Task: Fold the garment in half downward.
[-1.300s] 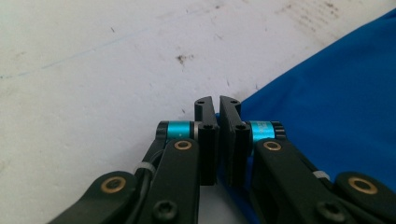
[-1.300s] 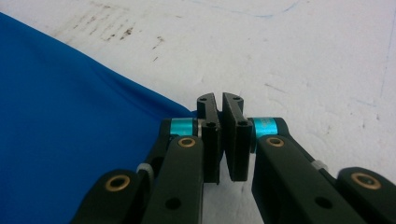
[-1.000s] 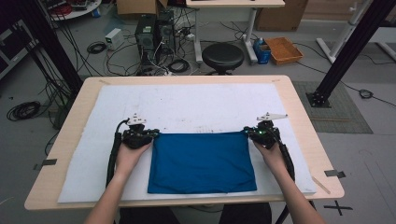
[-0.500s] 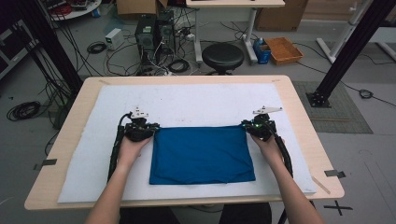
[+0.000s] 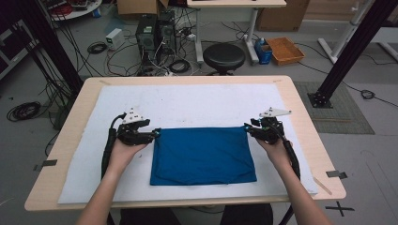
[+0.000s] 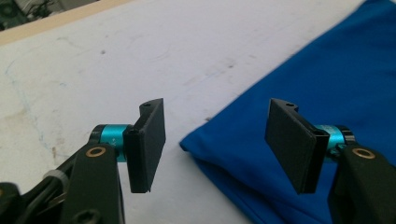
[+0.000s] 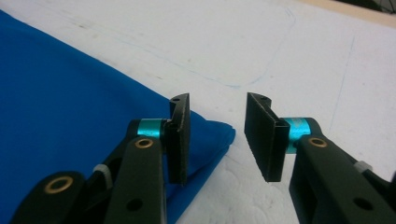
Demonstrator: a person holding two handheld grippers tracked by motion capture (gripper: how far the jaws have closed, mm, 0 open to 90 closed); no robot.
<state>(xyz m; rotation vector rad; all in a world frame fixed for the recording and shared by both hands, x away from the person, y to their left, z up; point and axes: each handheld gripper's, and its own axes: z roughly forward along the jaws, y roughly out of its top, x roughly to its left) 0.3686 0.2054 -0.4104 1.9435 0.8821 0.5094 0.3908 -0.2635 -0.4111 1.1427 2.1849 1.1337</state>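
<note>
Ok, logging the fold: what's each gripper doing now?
Left gripper: open, just released the blue cloth.
Right gripper: open, just released it too.

A light wooden table stands on a grey floor, topped by a white mat. Beyond its far edge sit a black round stool, computer towers amid tangled cables, and an orange tray. Black frame posts rise at right and left.

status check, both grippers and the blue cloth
Left gripper and right gripper open, jaws just opened, nothing pinched. Blue cloth folded flat on white mat, a far corner under each gripper. No obstruction.
</note>
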